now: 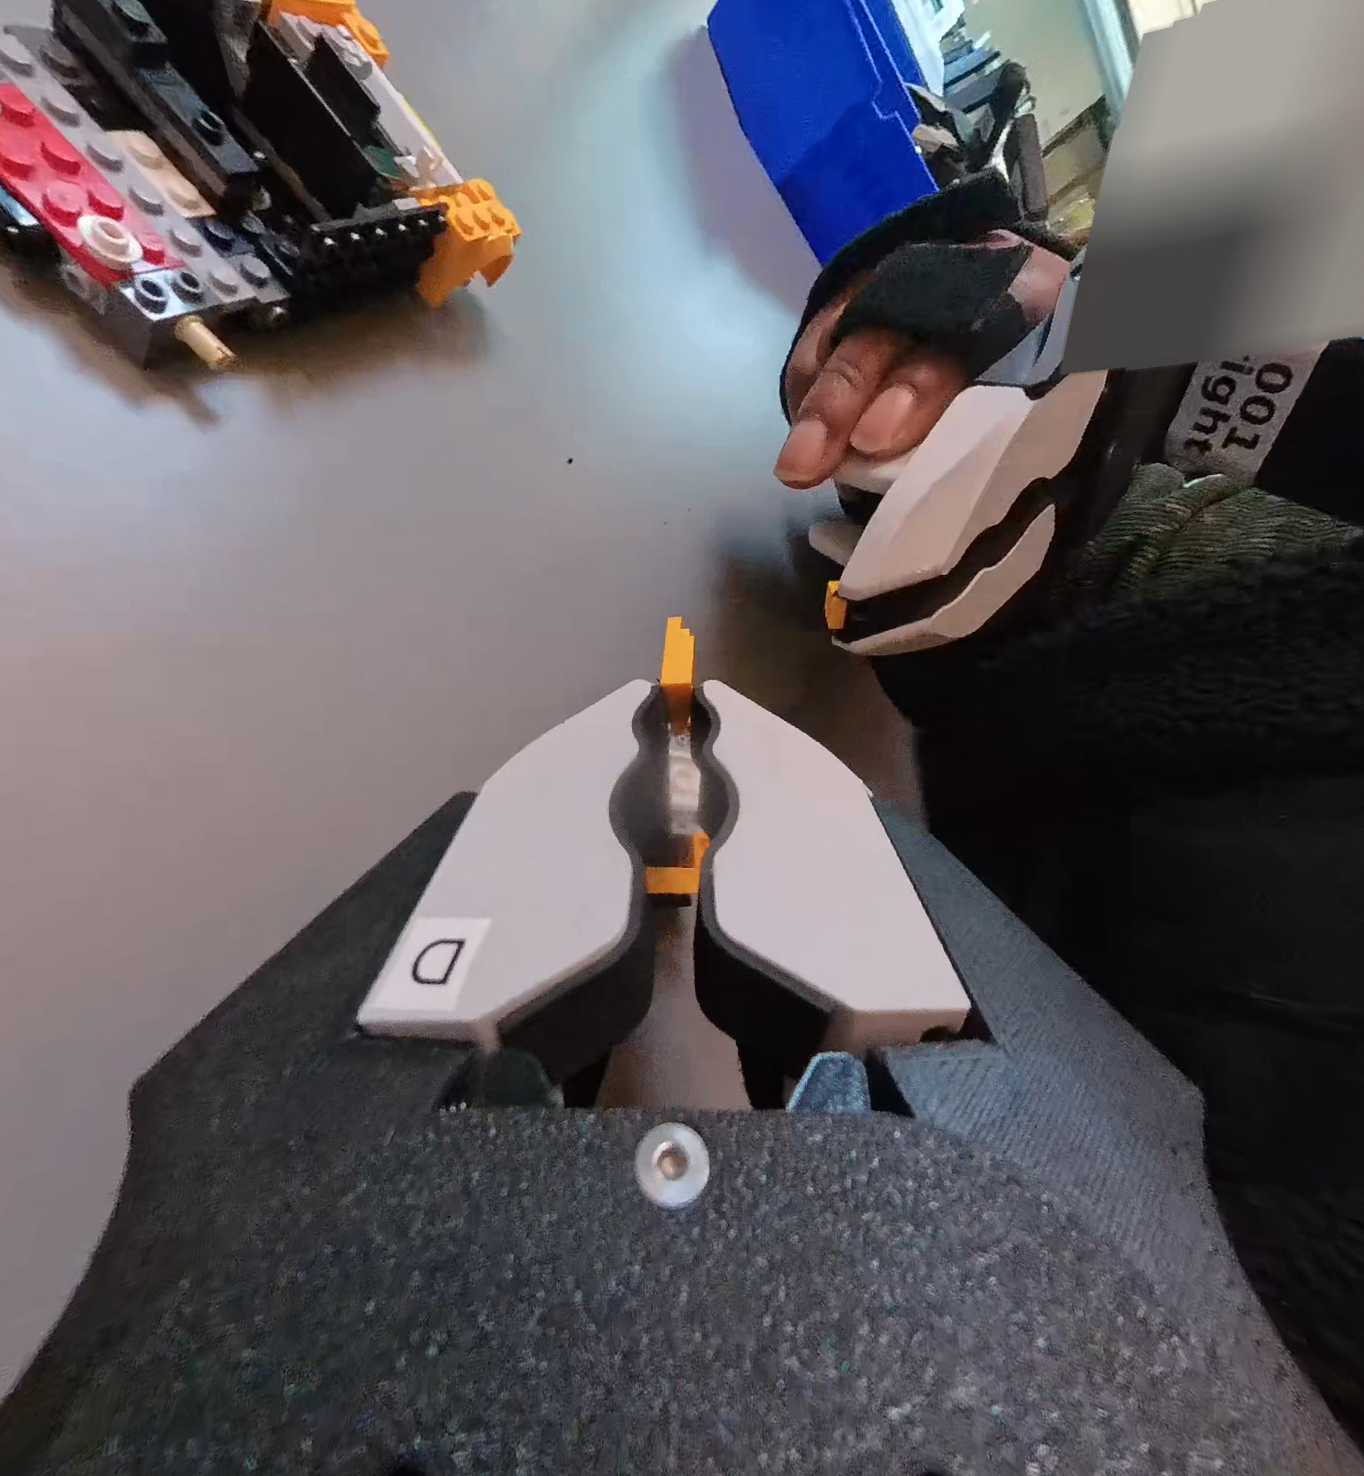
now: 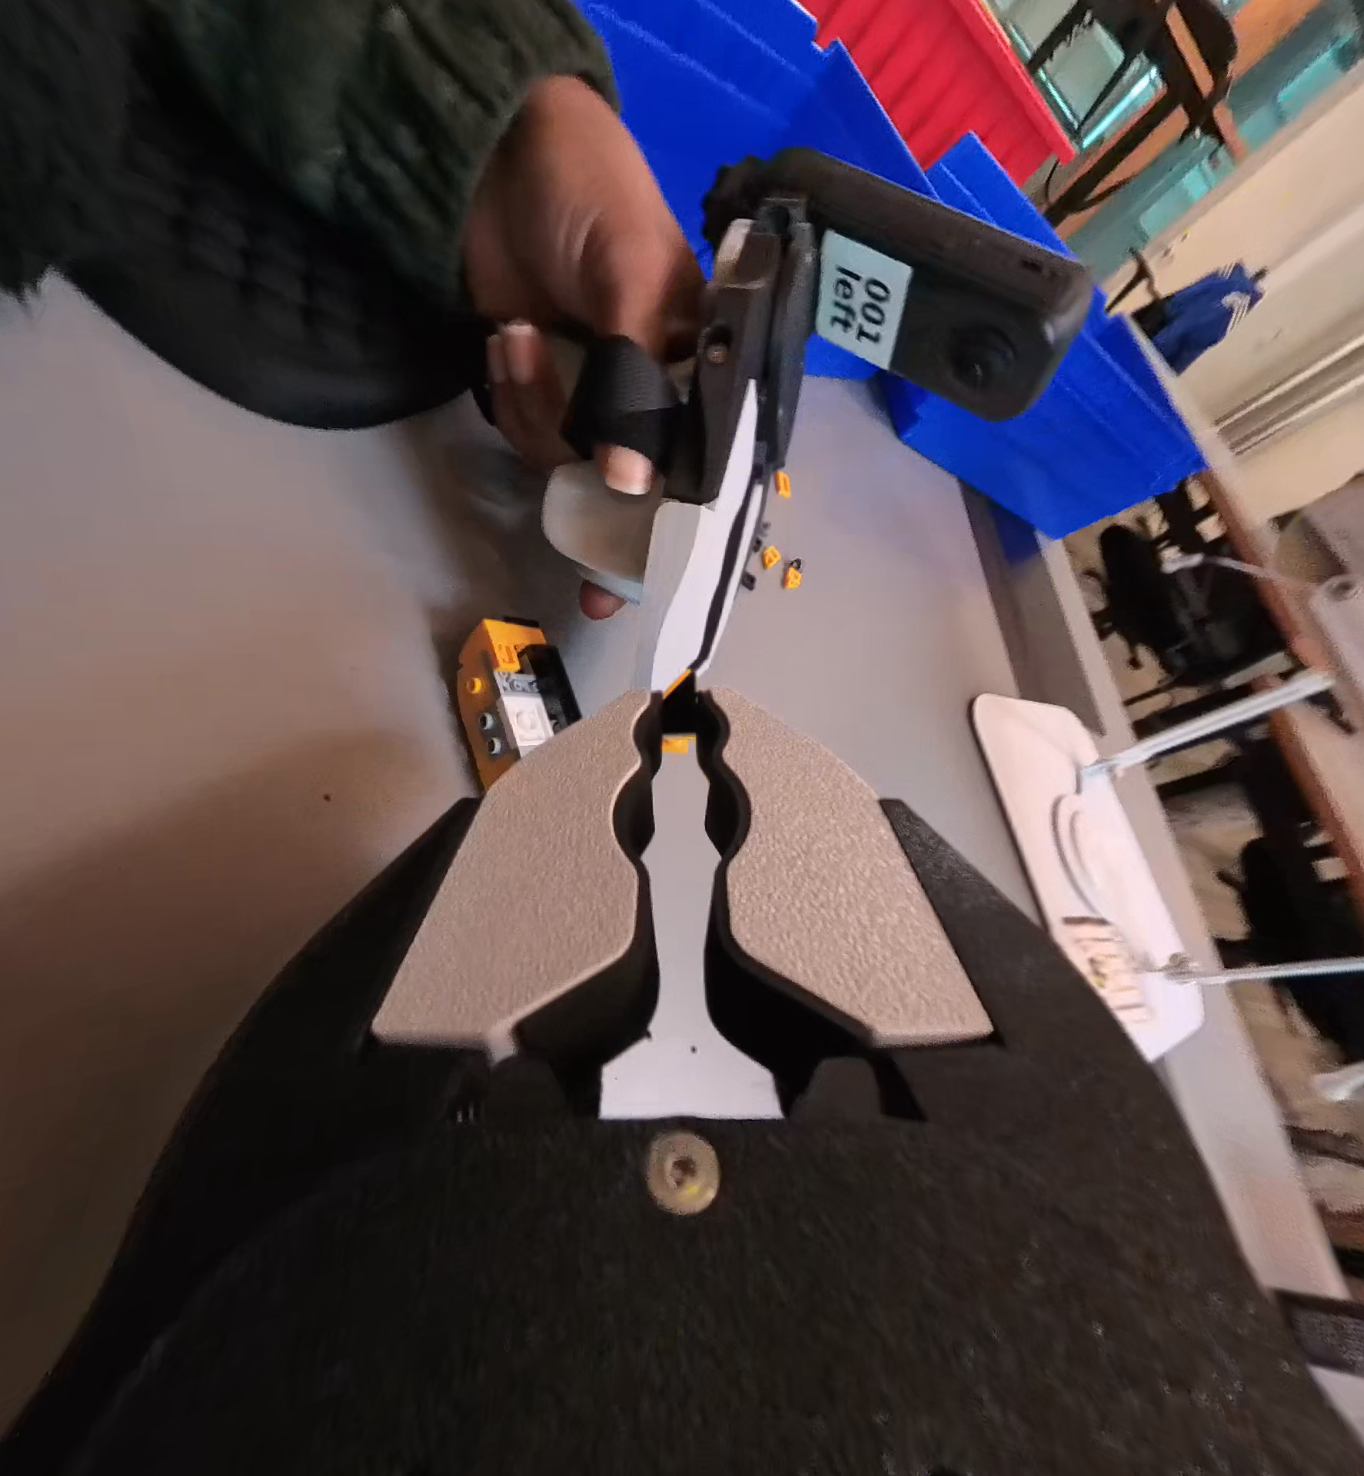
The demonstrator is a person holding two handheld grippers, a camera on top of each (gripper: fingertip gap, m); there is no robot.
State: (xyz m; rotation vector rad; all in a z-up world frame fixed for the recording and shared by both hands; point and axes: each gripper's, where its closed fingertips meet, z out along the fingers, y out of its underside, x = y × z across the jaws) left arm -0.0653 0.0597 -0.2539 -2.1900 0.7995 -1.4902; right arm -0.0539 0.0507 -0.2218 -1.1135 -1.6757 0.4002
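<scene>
In the left wrist view my left gripper (image 1: 677, 688) is shut on a thin orange piece (image 1: 677, 659) held edge-on. A clear stretch of the piece runs back between the fingers, and its orange tip sticks out ahead. My right gripper (image 2: 679, 704) is shut on a small black and orange brick piece (image 2: 677, 719). In the left wrist view the right gripper (image 1: 842, 619) is close at the right, with an orange bit (image 1: 834, 605) at its tips. In the right wrist view the left gripper (image 2: 683, 679) meets my right fingertips tip to tip, above the grey table (image 2: 183, 719).
A large black, red, grey and orange brick model (image 1: 207, 160) lies far left on the table. A small orange, black and white brick block (image 2: 511, 703) and several loose orange bits (image 2: 771, 557) lie near the tips. Blue bins (image 2: 982, 399), a red bin (image 2: 942, 72) and a white board (image 2: 1078, 862) are at the right.
</scene>
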